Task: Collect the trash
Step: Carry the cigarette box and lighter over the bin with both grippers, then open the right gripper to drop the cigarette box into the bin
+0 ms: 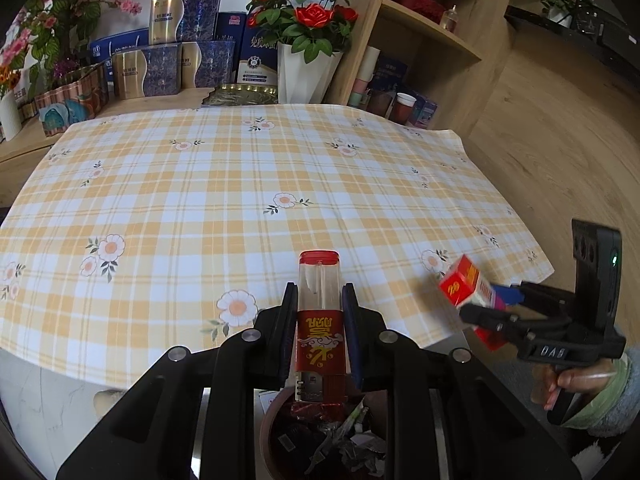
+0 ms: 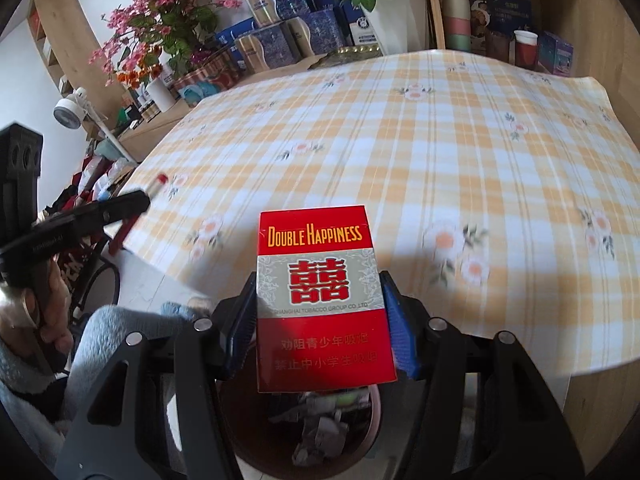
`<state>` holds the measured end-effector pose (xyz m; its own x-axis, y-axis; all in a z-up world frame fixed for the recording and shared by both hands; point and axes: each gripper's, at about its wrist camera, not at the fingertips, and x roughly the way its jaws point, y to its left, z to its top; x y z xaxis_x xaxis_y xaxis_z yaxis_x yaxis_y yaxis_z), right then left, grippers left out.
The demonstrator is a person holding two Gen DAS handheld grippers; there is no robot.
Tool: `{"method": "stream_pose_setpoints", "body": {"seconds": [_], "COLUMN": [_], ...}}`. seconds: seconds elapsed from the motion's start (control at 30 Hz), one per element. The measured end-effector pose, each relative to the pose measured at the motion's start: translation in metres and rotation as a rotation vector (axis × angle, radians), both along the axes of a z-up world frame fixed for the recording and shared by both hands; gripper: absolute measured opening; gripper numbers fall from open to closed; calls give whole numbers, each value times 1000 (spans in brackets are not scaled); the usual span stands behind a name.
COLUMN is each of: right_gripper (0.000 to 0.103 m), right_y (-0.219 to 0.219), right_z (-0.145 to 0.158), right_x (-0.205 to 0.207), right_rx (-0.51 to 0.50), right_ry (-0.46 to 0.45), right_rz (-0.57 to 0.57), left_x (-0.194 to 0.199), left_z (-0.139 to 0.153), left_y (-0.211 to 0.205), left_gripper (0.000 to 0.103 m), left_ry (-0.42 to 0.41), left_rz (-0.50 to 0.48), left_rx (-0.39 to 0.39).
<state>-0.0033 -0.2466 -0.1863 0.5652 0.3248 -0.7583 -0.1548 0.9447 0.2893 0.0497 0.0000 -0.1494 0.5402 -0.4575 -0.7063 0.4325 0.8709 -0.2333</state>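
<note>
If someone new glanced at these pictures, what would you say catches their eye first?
Probably the red cigarette pack clamped in the right claw, held over the bin of crumpled trash below. Next, the red-capped lighter gripped in the left claw, also above that bin at the near edge of the yellow checked tablecloth. Behind, red roses stand in a white vase.

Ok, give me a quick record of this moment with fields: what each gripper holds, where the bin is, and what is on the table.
left gripper: jaws shut on a lighter with a red label
right gripper: jaws shut on a red cigarette pack
bin: on the floor below both grippers, by the table's near edge, already holding crumpled trash
tablecloth: yellow plaid with flowers, nothing lying on it in view
task state: both items held over the bin, not yet dropped
</note>
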Motion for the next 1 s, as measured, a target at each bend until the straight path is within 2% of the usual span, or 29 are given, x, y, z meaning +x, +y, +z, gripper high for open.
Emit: {"method": "stream_pose_setpoints", "body": {"seconds": [0.47,1.0], "right_gripper": [59,60], "right_y": [19,41], "right_z": [-36,-69], "right_x": [-53,-54], "right_rx": [12,-2], "right_ry": [108,210], "right_rz": [38,112], "left_x": [-41,-57], "left_z": [11,-7], "left_y": [7,17], "left_gripper": [22,22], "left_ry": [-13,43], "left_rz": [8,24], "left_rx": [-14,-8]}}
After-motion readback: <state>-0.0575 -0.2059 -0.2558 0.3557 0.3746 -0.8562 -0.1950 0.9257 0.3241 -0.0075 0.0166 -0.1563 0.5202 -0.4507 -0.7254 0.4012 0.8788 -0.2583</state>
